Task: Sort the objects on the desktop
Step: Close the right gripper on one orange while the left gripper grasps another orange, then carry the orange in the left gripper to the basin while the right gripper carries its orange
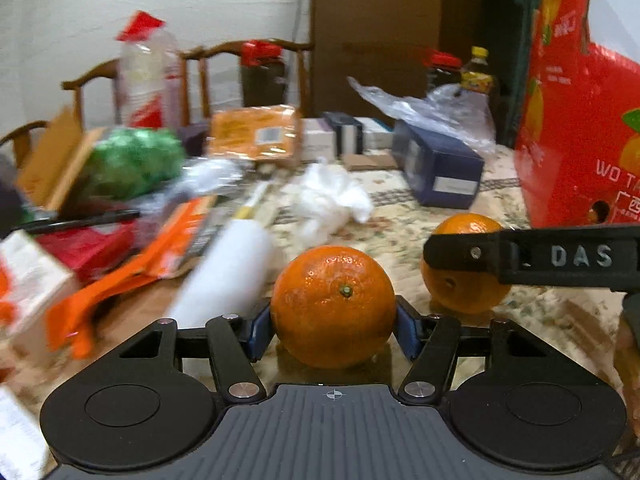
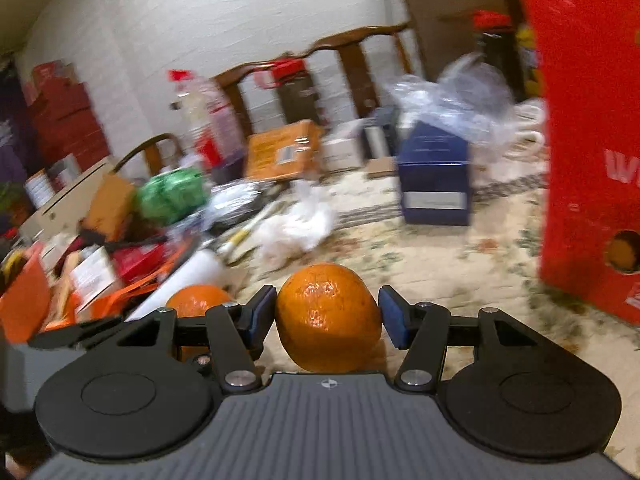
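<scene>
Gripping one orange (image 1: 333, 306) (image 2: 328, 316) per gripper, left (image 1: 333, 320) and right (image 2: 328, 318) pads seemingly clamping despite blur; next lifting both toward red box (image 2: 588, 140), probably.

My right tongs (image 2: 327, 316) grip an orange (image 2: 328, 316), both blue pads pressed to its sides. A second orange (image 2: 196, 300) sits just beyond my left pad, beside a white roll (image 2: 188, 280). Farther across the table (image 2: 440, 256) stand a blue box (image 2: 436, 180) and crumpled white plastic (image 2: 296, 228). A red carton (image 2: 592, 140) rises along the table's right edge.
</scene>
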The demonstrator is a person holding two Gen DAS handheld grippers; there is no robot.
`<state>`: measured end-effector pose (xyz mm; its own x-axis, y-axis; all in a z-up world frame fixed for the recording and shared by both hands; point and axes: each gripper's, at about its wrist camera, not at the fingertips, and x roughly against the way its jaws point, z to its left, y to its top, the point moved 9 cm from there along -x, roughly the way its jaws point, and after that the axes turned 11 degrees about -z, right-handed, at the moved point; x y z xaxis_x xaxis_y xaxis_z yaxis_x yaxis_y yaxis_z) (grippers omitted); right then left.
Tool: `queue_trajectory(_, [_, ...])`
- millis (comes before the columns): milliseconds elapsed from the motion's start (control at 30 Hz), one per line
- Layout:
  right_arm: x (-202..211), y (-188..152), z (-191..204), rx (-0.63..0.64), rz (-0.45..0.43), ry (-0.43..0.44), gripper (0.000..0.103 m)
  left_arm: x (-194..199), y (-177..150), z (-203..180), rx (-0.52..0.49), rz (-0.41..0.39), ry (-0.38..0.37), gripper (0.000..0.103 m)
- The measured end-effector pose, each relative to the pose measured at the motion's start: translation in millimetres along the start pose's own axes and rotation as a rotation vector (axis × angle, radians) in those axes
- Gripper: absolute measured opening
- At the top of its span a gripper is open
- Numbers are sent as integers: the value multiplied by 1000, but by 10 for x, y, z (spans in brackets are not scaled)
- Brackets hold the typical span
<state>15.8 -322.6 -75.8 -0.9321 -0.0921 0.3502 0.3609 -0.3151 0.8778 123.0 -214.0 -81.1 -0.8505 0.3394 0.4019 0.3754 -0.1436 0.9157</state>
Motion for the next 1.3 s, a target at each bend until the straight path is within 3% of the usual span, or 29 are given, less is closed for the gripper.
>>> queue_trajectory(267, [112,-331,636,50,53,124,61,589,-131,410,-2,-19,79,63])
queue_trajectory(700, [292,-551,1655,134,52,228,61,1457,-290,1260,66,-72,212,63])
queue_trajectory(1067, [208,-717,2417,241,66,300,61,1935,-353,1995,69,-99,361,63])
queue_trajectory(1300, [221,-758,2841,282,66,358,61,2132,-381,2252,81,-116,404,63])
